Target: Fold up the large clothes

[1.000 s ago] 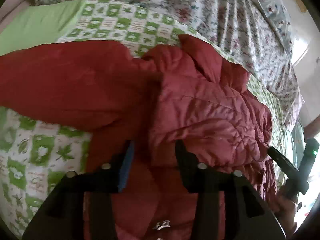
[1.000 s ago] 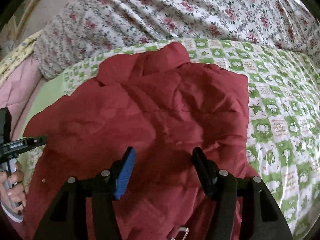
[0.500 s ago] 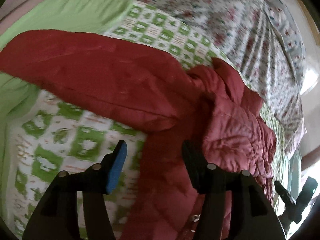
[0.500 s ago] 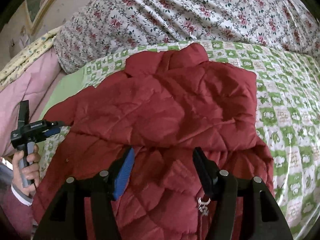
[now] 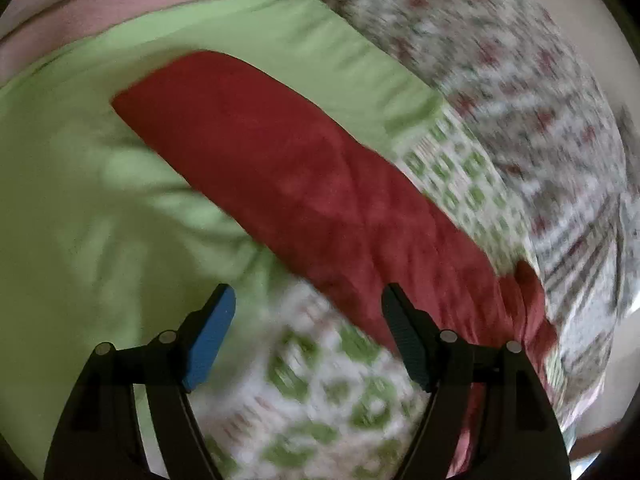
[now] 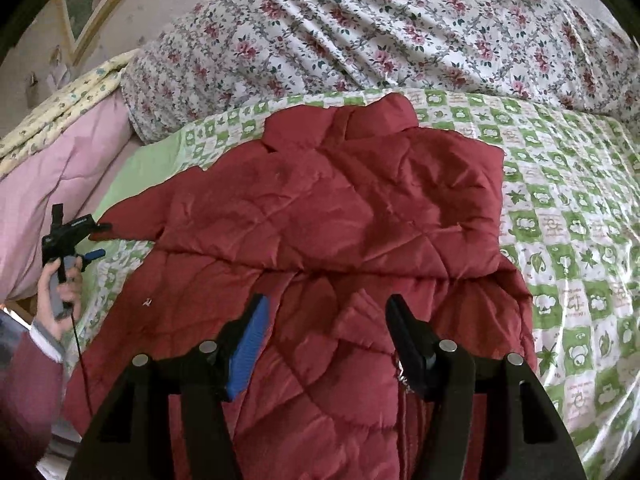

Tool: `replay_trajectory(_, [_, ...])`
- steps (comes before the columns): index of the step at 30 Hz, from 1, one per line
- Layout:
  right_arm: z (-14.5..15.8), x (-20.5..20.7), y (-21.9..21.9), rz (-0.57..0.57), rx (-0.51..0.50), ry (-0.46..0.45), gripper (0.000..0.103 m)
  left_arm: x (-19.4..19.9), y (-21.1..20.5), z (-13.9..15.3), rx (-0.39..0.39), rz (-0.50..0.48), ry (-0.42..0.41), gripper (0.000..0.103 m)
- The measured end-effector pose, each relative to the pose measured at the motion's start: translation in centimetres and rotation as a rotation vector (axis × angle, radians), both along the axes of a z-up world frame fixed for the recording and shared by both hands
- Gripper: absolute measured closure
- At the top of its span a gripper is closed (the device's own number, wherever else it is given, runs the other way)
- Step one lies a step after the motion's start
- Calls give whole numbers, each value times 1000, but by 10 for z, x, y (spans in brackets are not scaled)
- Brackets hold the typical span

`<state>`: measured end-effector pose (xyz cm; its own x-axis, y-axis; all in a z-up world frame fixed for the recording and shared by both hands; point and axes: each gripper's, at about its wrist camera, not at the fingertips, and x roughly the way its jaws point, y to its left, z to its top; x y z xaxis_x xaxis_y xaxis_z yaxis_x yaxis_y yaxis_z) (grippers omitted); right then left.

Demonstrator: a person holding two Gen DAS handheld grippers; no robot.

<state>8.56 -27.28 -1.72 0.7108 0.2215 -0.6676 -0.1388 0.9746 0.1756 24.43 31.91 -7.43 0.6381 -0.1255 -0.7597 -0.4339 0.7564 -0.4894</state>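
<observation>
As the red quilted jacket (image 6: 332, 216) lies spread on the bed w/ green-check sheet (image 6: 568, 208), the fold is mid-way. Far left, the left tongs (image 6: 94, 240) sit by the outstretched sleeve (image 5: 304, 176), jaws opening, nothing between them. Right tongs (image 6: 326, 338) hover over the hem, spread, empty. Next, likely: pinch the sleeve end & carry it across the body.

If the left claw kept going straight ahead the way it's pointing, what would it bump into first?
Probably the bedsheet just below the jacket's red sleeve; the left claw is opening and empty, though blur hides depth.
</observation>
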Motion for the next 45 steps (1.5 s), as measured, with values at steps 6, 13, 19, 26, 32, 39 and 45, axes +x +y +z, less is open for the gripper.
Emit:
replay_trajectory(6, [-1,-3,9,31,1,10,40,27,37,-22,-22,72,27,27])
replay_trajectory(13, [-10,-4,3,17,6,36,40,40,34,-24,13,38,11,74])
replay_trajectory(19, [-11,-5,-1,7,21,35,40,24,12,12,74,-20,-88,97])
replay_trajectory(26, [-7,-5,-1,12,56,26,40,0,-50,78,169,-149,-238,97])
replay_trajectory(32, [-4,-9,-3,9,67,17,40,-14,-118,109,202,-315,-327,97])
replay_trajectory(39, [8,-14,-13,-7,80,-9,40,-28,-192,122,216,-476,-373,98])
replay_trajectory(45, [11,-19,-28,-34,101,-20,40,-34,-251,123,203,-602,-384,98])
